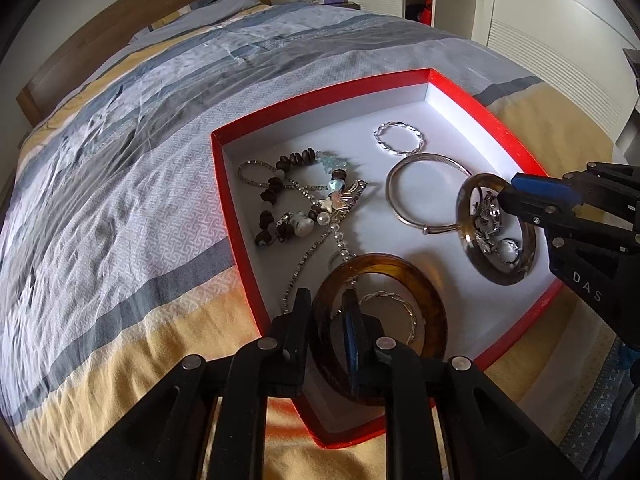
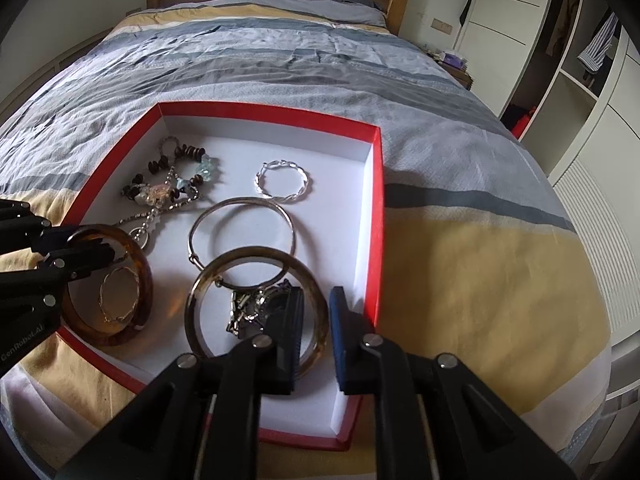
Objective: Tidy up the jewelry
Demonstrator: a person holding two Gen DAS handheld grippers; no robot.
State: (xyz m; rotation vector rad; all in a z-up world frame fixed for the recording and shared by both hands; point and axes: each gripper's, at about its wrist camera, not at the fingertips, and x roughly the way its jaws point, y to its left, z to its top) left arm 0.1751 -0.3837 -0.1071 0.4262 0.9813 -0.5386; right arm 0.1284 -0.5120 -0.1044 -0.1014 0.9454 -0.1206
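The left gripper straddled the brown bangle at lower centre, jaws slightly parted; the right gripper likewise straddled the grey bangle. Both bangles lay in the red box, seemingly being released; next, withdrawing cleanly

One red box holds two amber bangles, one silver bangle, one twisted silver bracelet.

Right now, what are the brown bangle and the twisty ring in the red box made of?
The brown bangle looks like glossy see-through plastic or resin: light glows amber through it. It could also be glass or amber. The twisty ring looks like polished silvery metal: bright white glints run along its braided strands. Real silver or plating, I cannot tell.
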